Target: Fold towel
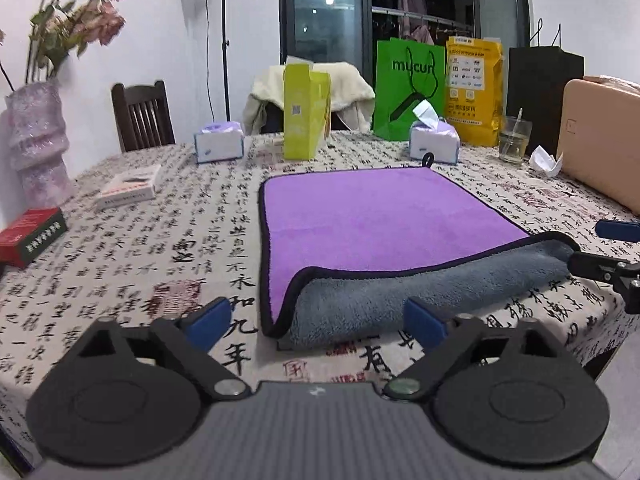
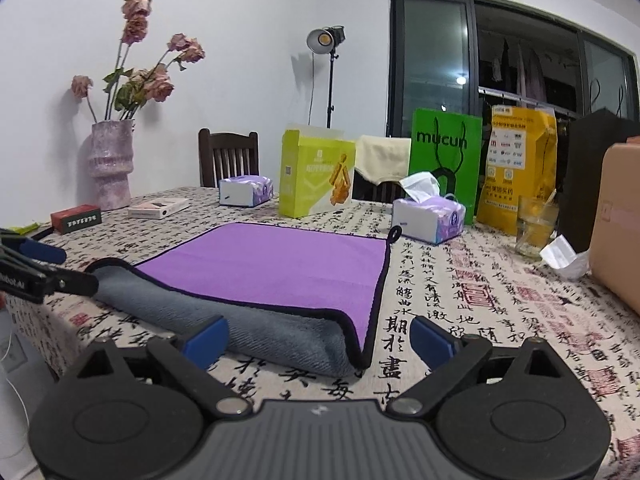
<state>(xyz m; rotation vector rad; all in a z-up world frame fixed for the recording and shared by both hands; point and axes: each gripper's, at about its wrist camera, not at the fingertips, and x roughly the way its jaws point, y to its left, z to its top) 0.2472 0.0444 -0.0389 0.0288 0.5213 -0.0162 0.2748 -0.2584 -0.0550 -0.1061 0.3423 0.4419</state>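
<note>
A purple towel (image 1: 372, 216) with a black hem and grey underside lies on the calligraphy-print tablecloth. Its near edge is curled over, showing a grey roll (image 1: 420, 296). It also shows in the right wrist view (image 2: 272, 272), with the grey roll (image 2: 256, 328) along the front. My left gripper (image 1: 318, 322) is open, its blue pads either side of the towel's near left corner, just short of it. My right gripper (image 2: 320, 338) is open, straddling the near right corner. Each gripper shows in the other's view: the right gripper (image 1: 612, 256) and the left gripper (image 2: 36, 264).
Two tissue packs (image 1: 219, 142) (image 1: 434, 142), a lime box (image 1: 306, 110), green bag (image 1: 408, 88), yellow bag (image 1: 474, 88), glass (image 1: 514, 140) and tan case (image 1: 600, 140) line the far side. A vase (image 1: 36, 144) and small boxes (image 1: 32, 234) stand left.
</note>
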